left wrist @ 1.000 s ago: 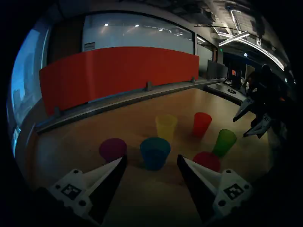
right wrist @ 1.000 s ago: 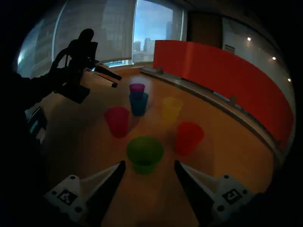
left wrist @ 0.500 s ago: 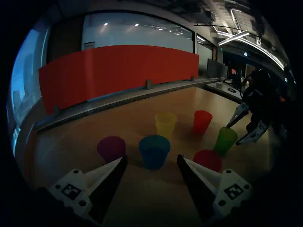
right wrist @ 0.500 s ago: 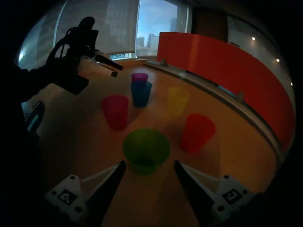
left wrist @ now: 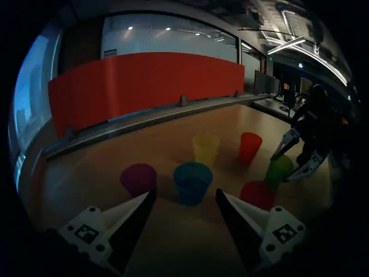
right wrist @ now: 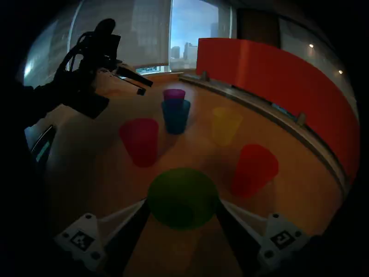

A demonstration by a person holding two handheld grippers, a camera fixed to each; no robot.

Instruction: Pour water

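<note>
left tool (left wrist: 184, 193): wide, empty, barely shifted over the last sec. ahead of it on the desk (left wrist: 115, 152), l to r: purple cup (left wrist: 138, 177), blue cup (left wrist: 193, 181) just in front of the gap, yellow cup (left wrist: 205, 147) behind, orange cup (left wrist: 250, 145), red cup (left wrist: 258, 194), green cup (left wrist: 278, 168).

main change: right tool (right wrist: 181, 201) has come in on the green cup. it was short of it a sec ago, now the cup sits between the fingers. jaws wide, not clamped. can't tell if they touch it yet.

so prob. the grab is next & no pour has begun. it needs an even squeeze so the cup doesn't tip. water in any cup: too dark to tell.
</note>
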